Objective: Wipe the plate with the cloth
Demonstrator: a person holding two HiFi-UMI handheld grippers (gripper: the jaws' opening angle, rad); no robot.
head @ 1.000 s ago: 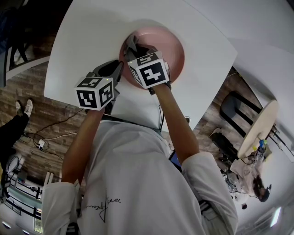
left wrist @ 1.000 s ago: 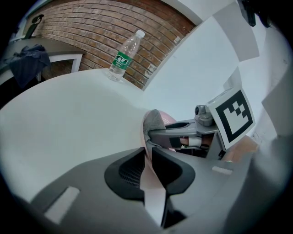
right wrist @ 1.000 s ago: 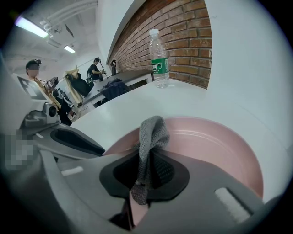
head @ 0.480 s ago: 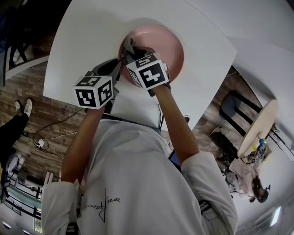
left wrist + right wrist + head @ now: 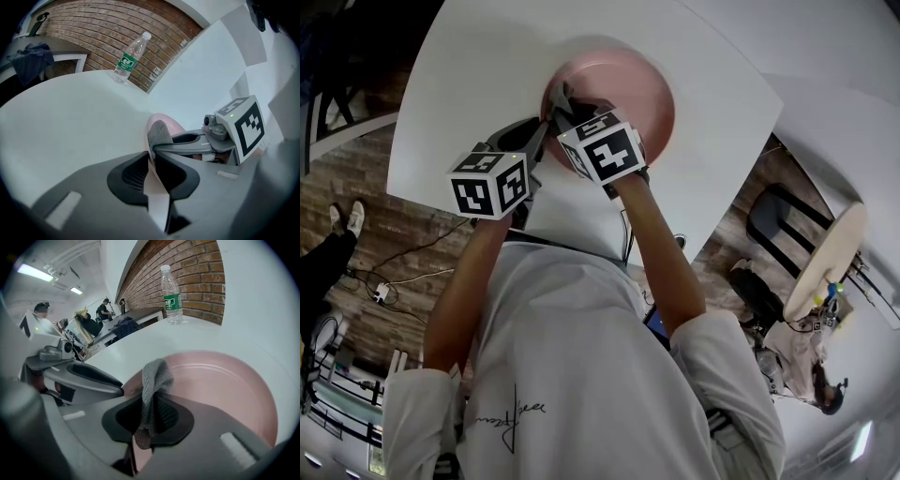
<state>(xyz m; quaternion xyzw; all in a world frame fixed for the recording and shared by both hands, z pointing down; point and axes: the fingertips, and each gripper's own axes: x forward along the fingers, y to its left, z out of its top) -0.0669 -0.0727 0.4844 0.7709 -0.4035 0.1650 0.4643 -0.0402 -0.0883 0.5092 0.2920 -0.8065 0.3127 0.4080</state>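
Now the left gripper [image 5: 151,161] pinches the pink plate [image 5: 225,380] at its near-left rim, and the right gripper [image 5: 150,408] clamps the grey cloth [image 5: 155,376] over it. Hard rubbing could wrench the rim free.

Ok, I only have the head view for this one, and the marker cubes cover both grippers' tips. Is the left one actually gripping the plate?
Observer: Yes. In the left gripper view, the left gripper is closed on the rim of the pink plate.
Reviewer: And the right one?
Observer: The right gripper is shut on a grey cloth. The cloth's bunched end sticks out over the plate's near rim.
Reviewer: Anything else around that I can't see?
Observer: A water bottle stands upright beyond the plate, near the brick wall.
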